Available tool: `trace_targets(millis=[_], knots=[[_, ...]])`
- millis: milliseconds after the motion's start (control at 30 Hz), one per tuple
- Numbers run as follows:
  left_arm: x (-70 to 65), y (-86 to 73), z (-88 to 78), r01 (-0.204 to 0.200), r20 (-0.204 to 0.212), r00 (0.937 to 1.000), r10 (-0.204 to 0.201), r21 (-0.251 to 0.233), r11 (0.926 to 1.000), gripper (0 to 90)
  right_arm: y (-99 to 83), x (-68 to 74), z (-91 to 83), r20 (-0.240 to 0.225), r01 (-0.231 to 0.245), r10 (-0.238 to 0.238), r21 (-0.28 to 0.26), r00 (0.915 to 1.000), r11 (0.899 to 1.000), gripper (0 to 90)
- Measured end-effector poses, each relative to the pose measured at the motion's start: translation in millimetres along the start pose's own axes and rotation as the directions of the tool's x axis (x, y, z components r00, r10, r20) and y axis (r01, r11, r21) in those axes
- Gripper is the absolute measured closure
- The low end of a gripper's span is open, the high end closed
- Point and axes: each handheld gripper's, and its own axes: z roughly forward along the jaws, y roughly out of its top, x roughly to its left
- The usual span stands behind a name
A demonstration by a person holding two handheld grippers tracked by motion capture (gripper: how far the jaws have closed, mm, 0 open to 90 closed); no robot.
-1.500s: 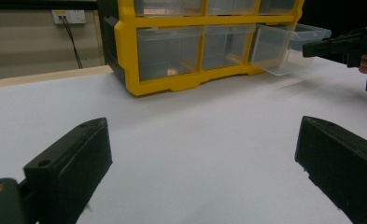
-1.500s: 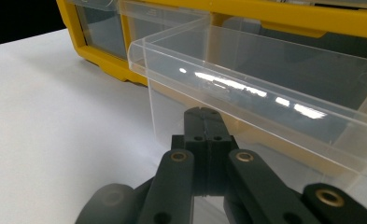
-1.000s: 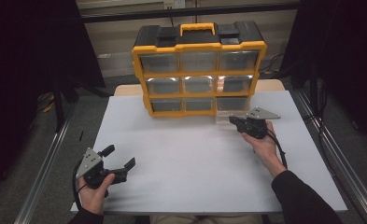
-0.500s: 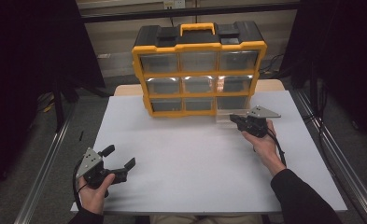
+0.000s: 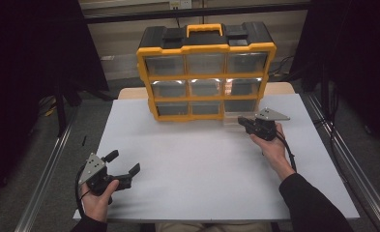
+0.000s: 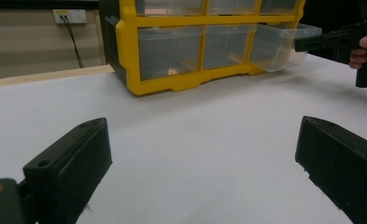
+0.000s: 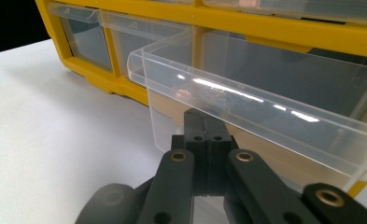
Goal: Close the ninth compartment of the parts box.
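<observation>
A lab-like recording booth: black curtains (image 5: 33, 72) and aluminium rails (image 5: 47, 169) surround the white table (image 5: 202, 164).

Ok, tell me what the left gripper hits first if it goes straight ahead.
Probably the yellow organizer: the left gripper, jaws open, points across bare table at its bottom drawers. Depth is hard to judge.

Right gripper (image 5: 245, 123) fingers pressed together; left gripper (image 5: 124, 167) fingers spread.

Black grippers (image 5: 122, 170) with grey plates, cables; dark sleeve (image 5: 313, 205).
</observation>
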Motion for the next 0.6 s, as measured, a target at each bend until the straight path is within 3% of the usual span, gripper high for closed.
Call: trace_targets(millis=[333, 600], knots=[[-1.2, -0.3, 0.4, 0.012, 0.002, 0.9999, -0.012, 0.001, 0.9999, 3.4, 0.5, -1.5, 2.6, 0.010, -0.008, 0.008, -0.006, 0.9999, 1.000, 90.0], [0.0, 0.0, -0.1, -0.002, 0.000, 1.0000, 0.002, 0.002, 1.0000, 3.4, 1.5, -2.9, 5.4, 0.014, -0.011, 0.011, -0.005, 0.9998, 1.000, 90.0]])
